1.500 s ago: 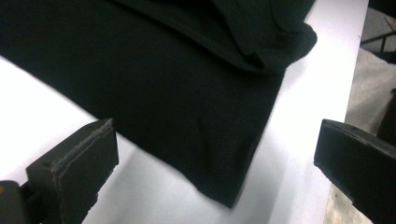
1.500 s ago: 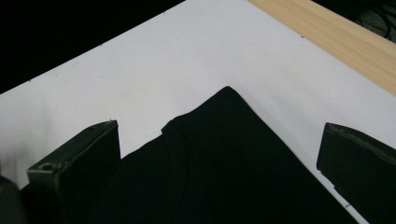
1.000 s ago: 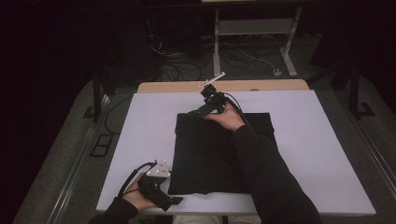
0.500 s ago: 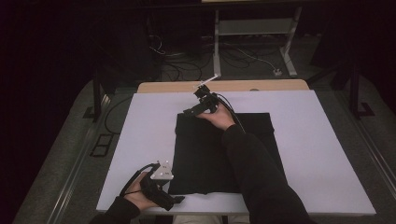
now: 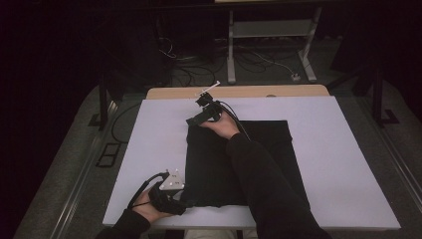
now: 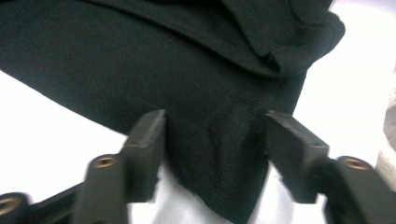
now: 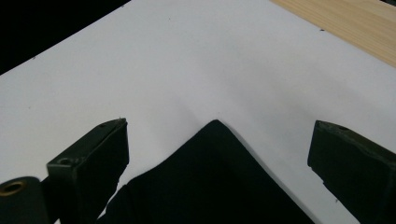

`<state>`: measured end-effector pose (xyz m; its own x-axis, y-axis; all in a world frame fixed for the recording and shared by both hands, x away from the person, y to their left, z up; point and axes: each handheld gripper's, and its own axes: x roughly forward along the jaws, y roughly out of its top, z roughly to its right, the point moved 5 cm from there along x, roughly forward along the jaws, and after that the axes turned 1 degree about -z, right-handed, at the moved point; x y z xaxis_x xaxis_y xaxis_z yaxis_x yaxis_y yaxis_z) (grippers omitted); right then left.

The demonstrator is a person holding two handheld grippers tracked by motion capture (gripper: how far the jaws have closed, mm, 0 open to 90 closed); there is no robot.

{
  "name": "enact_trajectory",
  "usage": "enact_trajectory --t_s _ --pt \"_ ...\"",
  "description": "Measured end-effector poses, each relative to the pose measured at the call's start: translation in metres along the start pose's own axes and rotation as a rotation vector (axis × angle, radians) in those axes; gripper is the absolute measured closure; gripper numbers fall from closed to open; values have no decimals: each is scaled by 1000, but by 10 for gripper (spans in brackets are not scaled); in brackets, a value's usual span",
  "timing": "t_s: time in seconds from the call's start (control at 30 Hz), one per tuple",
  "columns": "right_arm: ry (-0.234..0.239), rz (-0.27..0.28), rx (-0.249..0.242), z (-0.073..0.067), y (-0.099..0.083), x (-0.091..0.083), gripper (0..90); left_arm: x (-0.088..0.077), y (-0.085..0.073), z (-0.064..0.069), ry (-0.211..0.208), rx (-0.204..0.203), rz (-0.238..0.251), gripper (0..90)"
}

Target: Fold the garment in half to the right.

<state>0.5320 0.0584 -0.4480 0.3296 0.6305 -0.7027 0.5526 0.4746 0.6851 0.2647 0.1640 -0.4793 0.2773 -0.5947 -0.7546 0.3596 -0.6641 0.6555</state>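
**Left jaws closing on the near corner, right gripper moved to the far one**

My left gripper (image 6: 212, 154) has just been narrowing its jaws around the near-left corner of the black cloth (image 5: 219, 159); a fold of it sits between them, the pads not yet pressing. My right gripper (image 7: 217, 154) has shifted left and lower, from beyond the far edge to the far-left corner, which now lies between its wide-open jaws.

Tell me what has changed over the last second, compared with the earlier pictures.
The right gripper has slid left and down to the far left corner of the black cloth, jaws wide open around that corner. The left gripper has just been closing, with the near left corner between its jaws, not yet pinched. The left hand and the cloth stayed put.
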Motion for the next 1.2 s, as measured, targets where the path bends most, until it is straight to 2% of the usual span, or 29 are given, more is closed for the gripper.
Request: enact_trajectory --t_s 0.07,0.1,0.23,0.27,0.3,0.37,0.4,0.5,0.6,0.63,0.7,0.73,0.87,1.1,1.2 --pt "1 -1 0 -1 2 3 52 0 1 0 -2 1 -3 494" --pt "3 -1 1 -2 3 5 52 0 2 0 -4 -14 -1 524" --pt "7 -7 -4 -6 5 13 61 1 4 -2 -12 -31 1 622" --pt "10 -7 -2 -7 5 15 65 1 4 -3 -19 -20 -11 645" --pt "8 -8 -9 -7 5 17 70 1 5 -2 -17 -29 -3 665" --pt "10 -9 -14 -9 5 21 71 1 6 -4 -17 -20 -11 711" --pt "11 -11 -13 -10 4 23 74 1 7 -4 -9 -31 1 740" --pt "10 -17 -5 -9 3 27 83 0 10 -5 -4 -23 1 799" --pt "-2 -16 0 -6 2 29 114 -1 13 -5 -5 -9 10 818" --pt "-10 -12 -2 -5 2 29 134 -1 15 -6 -11 -12 14 821" --pt "-21 -14 6 -2 2 31 145 0 17 -6 -27 -47 29 822" --pt "-25 -19 10 -1 2 32 160 -1 17 -7 -30 -44 28 823" --pt "-28 -35 9 2 1 35 290 -3 19 -8 -37 -63 51 824" --pt "-34 -64 2 2 -1 42 395 -5 22 -9 -46 -57 56 825" --pt "-42 -72 -4 0 -2 46 488 -6 23 -9 -47 -57 62 826"
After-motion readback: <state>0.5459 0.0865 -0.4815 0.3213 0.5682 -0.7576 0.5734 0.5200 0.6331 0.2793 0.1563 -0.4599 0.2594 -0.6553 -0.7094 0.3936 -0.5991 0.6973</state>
